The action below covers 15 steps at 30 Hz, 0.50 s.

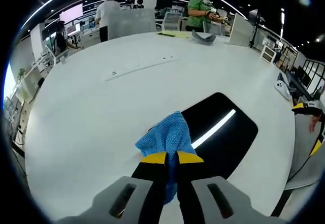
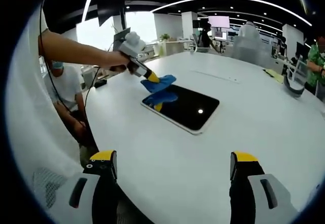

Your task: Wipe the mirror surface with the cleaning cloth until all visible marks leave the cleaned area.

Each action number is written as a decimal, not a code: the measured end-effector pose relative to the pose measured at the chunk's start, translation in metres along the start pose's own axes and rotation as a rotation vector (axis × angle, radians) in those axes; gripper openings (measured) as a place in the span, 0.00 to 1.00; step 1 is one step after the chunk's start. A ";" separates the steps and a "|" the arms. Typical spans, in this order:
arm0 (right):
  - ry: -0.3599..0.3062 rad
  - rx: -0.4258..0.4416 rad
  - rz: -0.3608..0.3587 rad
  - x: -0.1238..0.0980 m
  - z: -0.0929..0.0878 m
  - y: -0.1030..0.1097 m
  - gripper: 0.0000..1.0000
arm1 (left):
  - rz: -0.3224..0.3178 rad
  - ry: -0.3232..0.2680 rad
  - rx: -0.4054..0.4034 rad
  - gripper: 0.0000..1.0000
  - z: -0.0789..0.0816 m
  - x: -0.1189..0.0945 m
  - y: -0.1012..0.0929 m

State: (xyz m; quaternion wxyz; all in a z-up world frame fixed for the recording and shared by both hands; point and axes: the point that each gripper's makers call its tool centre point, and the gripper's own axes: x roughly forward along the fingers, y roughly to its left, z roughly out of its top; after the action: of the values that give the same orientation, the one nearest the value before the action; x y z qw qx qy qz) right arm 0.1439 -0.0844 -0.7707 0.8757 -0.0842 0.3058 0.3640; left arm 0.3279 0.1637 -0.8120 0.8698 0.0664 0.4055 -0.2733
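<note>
Table point(image 1: 91, 112): white, round-edged, carrying the mirror.

Mirror point(image 1: 223, 132): dark rectangular slab with rounded corners, lying flat on the table and reflecting a ceiling light strip. In the right gripper view the mirror point(image 2: 185, 107) is sitting mid-table, well ahead of the right jaws.

Cloth point(image 1: 165, 137): blue, knitted, bunching up over the mirror's near corner. In the right gripper view the cloth point(image 2: 158, 83) is hanging just above the mirror's far-left corner, its reflection showing in the glass.

Left gripper point(image 1: 171, 158): yellow-tipped jaws pinching the cloth tightly between them. In the right gripper view a hand point(image 2: 118, 60) is holding it.

Right gripper point(image 2: 172, 165): jaws standing wide apart, holding nothing, hovering above bare table near the edge.
</note>
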 end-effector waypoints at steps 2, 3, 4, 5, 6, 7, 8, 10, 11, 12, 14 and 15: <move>0.001 0.002 -0.002 0.000 0.000 -0.001 0.92 | -0.001 0.002 0.000 0.03 0.000 0.003 0.000; 0.001 0.005 -0.003 0.001 0.000 -0.002 0.92 | -0.003 0.003 -0.002 0.03 0.000 0.004 -0.001; 0.002 0.007 -0.003 0.001 0.000 -0.002 0.92 | -0.005 0.003 -0.001 0.03 0.000 0.006 -0.001; 0.003 0.008 -0.004 0.001 -0.001 -0.002 0.92 | -0.006 0.004 0.000 0.03 0.000 0.007 -0.001; 0.003 0.008 -0.004 0.001 -0.001 -0.002 0.92 | -0.005 0.005 0.001 0.03 0.000 0.009 -0.001; 0.004 0.008 -0.004 0.001 -0.001 -0.002 0.92 | -0.005 0.008 -0.001 0.03 -0.001 0.010 -0.001; 0.005 0.010 -0.003 0.001 -0.001 -0.002 0.92 | -0.006 0.011 -0.007 0.03 -0.001 0.011 -0.001; 0.007 0.010 -0.004 0.001 -0.001 -0.002 0.92 | -0.002 0.011 -0.004 0.03 0.000 0.014 0.000; 0.006 0.012 -0.004 0.001 -0.001 -0.002 0.92 | -0.002 0.012 -0.007 0.03 0.000 0.015 -0.001; 0.007 0.014 -0.006 0.001 -0.002 -0.003 0.92 | -0.001 0.010 -0.009 0.03 0.000 0.015 -0.001; 0.009 0.015 -0.006 0.001 -0.002 -0.003 0.92 | 0.003 0.011 -0.008 0.03 0.000 0.017 -0.002; 0.010 0.016 -0.006 0.001 -0.003 -0.003 0.92 | 0.004 0.013 -0.003 0.03 0.000 0.018 -0.003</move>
State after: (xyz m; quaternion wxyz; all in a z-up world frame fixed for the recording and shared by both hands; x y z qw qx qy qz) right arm 0.1452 -0.0864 -0.7738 0.8760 -0.0799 0.3128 0.3584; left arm 0.3358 0.1539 -0.8246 0.8678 0.0676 0.4113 -0.2705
